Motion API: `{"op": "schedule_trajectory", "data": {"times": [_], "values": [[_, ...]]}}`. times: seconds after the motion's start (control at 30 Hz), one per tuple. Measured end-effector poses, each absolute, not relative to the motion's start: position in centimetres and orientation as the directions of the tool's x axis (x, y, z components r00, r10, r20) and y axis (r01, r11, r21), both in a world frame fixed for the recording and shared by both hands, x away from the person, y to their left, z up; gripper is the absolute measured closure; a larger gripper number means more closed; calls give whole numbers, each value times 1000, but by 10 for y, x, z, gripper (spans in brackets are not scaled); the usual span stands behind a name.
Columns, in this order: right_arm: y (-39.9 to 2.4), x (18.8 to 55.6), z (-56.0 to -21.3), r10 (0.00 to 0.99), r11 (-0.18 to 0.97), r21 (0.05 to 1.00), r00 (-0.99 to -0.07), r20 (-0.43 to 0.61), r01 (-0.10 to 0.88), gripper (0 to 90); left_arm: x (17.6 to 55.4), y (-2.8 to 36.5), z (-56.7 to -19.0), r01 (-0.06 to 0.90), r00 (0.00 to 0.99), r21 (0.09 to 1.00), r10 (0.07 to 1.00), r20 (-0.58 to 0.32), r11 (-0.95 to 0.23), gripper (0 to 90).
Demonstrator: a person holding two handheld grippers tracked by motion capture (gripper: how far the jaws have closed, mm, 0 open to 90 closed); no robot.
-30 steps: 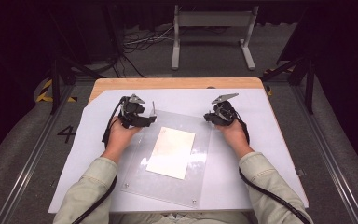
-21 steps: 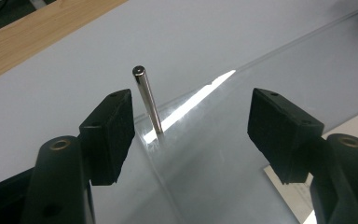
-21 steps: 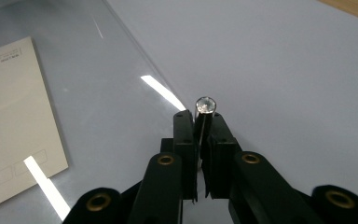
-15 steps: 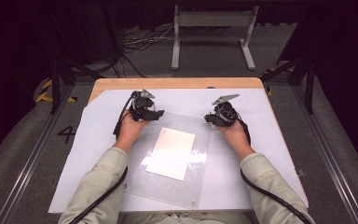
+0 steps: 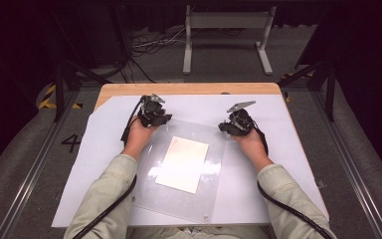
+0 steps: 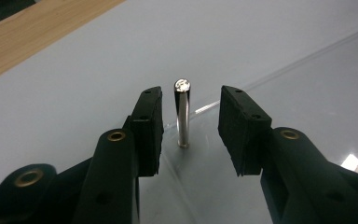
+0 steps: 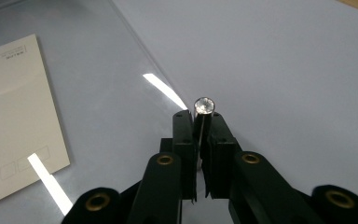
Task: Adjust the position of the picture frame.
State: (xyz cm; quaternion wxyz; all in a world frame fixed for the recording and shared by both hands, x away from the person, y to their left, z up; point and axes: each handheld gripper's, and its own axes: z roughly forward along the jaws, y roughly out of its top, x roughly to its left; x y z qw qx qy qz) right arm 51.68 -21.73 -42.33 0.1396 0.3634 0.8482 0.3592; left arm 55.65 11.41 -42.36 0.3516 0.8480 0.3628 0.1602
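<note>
A clear acrylic plate [image 5: 214, 174] lies on a white sheet [image 5: 99, 149], with a cream card [image 5: 183, 163] in its middle. At the plate's far left corner a short metal pin [image 6: 182, 112] stands upright. My left gripper [image 6: 192, 95] is open, one jaw on each side of that pin without touching it; in the high view the left gripper [image 5: 165, 118] sits at that corner. My right gripper [image 7: 200, 123] is shut on a second upright metal pin [image 7: 203, 106] at the far right corner, where the high view shows the right gripper [image 5: 224, 127].
The white sheet covers a wooden table [image 5: 189, 88], whose bare far edge shows as wood [image 6: 37, 32]. The card [image 7: 14, 116] lies left of the right gripper's jaws under glare streaks. Cables trail from both grippers along the forearms. Dark floor with stand legs [image 5: 226, 45] lies beyond.
My left gripper has moved forward and to the right, up to the plate's far left corner. The right gripper has stayed at the far right corner.
</note>
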Motion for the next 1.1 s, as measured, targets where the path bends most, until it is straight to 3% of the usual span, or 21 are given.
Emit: {"op": "schedule_trajectory", "data": {"times": [0.1, 0.23, 0.33, 0.8, 1.1], "values": [[-218, 517, -423, 715, 478, 712, -699, 25, 515, 852, 557, 113, -426, 500, 694, 705, 720, 21, -503, 653], [-218, 517, -423, 714, 478, 712, -699, 26, 515, 851, 557, 113, -425, 514, 675, 696, 737, 34, -502, 778], [-217, 517, -423, 711, 480, 712, -702, 26, 513, 851, 560, 116, -423, 562, 655, 686, 755, -27, -463, 848], [-214, 520, -417, 701, 472, 698, -709, 73, 539, 843, 554, 121, -412, 584, 658, 651, 752, -30, -485, 854], [-228, 527, -412, 728, 456, 689, -681, 74, 563, 842, 545, 113, -410, 541, 714, 658, 699, -30, -524, 854]]}}
